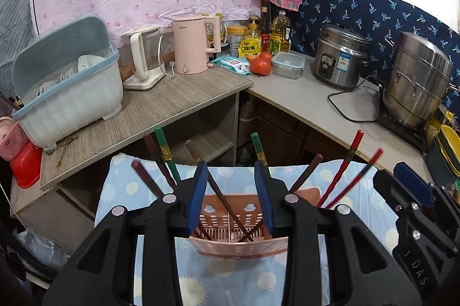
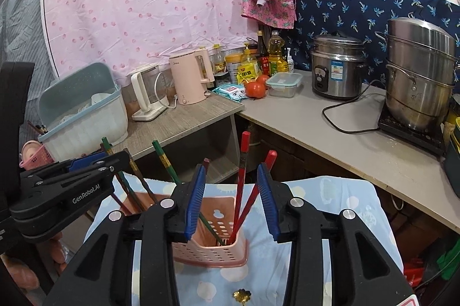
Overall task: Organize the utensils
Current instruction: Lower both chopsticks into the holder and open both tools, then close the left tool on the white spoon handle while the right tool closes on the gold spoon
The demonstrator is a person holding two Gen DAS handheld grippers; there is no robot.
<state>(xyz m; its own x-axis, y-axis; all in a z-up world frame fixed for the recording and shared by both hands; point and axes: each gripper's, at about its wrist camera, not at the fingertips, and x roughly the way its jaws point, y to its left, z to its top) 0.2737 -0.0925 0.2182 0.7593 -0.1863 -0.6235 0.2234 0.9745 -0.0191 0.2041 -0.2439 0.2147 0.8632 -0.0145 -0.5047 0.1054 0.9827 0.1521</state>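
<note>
A pink perforated utensil holder [image 1: 238,244] [image 2: 211,251] stands on a light blue patterned cloth [image 1: 224,274] [image 2: 322,225]. It holds several chopsticks: red ones [image 1: 343,168] [image 2: 243,162], green ones [image 1: 260,153] [image 2: 165,162] and dark brown ones [image 1: 151,182]. My left gripper [image 1: 231,170] is open and empty just above the holder, its blue pads either side of the chopsticks. My right gripper [image 2: 231,170] is open and empty above the holder's right part, with the red chopsticks between its fingers. A small gold spoon [image 2: 242,295] lies on the cloth near me.
A blue dish rack [image 1: 69,93] with bowls, two kettles [image 1: 191,47], bottles, tomatoes [image 1: 260,66], a rice cooker [image 1: 340,57] and steel steamer pots [image 1: 418,78] stand on the L-shaped counter behind. A pink basket [image 1: 13,139] and red bowl sit at left.
</note>
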